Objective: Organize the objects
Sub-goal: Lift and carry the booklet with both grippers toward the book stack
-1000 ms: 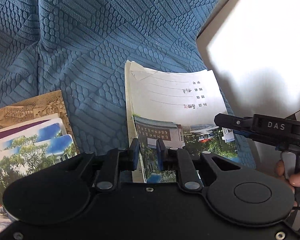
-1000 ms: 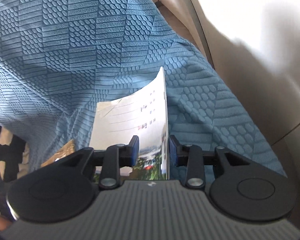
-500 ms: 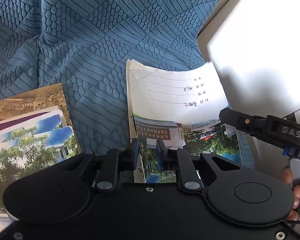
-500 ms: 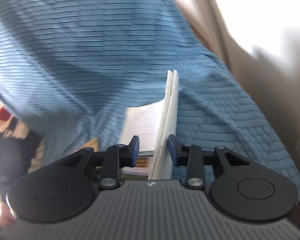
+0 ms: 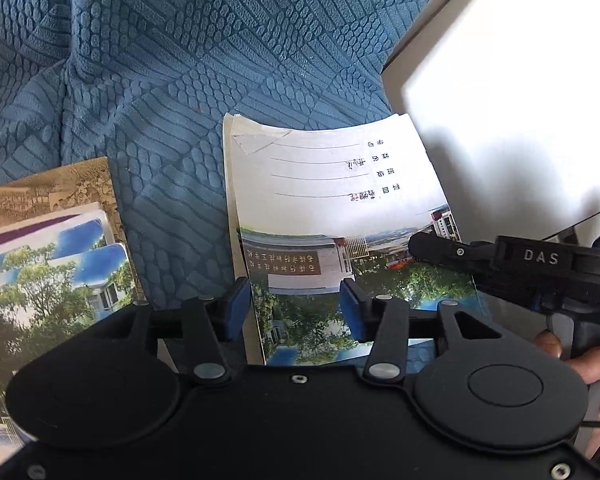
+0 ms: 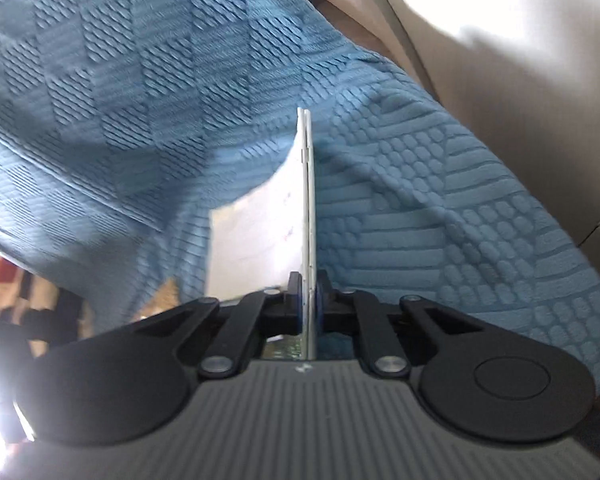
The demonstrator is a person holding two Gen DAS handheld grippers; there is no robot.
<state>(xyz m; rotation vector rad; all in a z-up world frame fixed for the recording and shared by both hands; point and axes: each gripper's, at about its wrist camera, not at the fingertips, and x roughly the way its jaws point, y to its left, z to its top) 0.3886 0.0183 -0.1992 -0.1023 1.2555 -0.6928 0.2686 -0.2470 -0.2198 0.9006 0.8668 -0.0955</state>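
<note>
The notebook [image 5: 340,216] lies on the blue textured cloth [image 5: 160,60], its photo cover facing up and its near edge toward six o'clock in the left wrist view. The right gripper [image 6: 307,300] has just been closing, and its fingers [image 6: 294,300] now pinch the notebook's right-hand edge, which the right wrist view shows as a thin upright sliver between the pads. In the left wrist view that same gripper reaches in from three o'clock over the cover. The left gripper [image 5: 296,312] has just been opening; its fingers [image 5: 236,312] now stand moderately apart, straddling the near edge of the notebook without pressing on it. This looks like a handover, with the notebook passing from the left gripper to the right, so the right one seems free to carry it off for sorting. At nine o'clock a stack of other books [image 5: 52,248] sits beside it on the cloth, a likely place for it. A pale panel [image 5: 500,100] rises at two o'clock.
</note>
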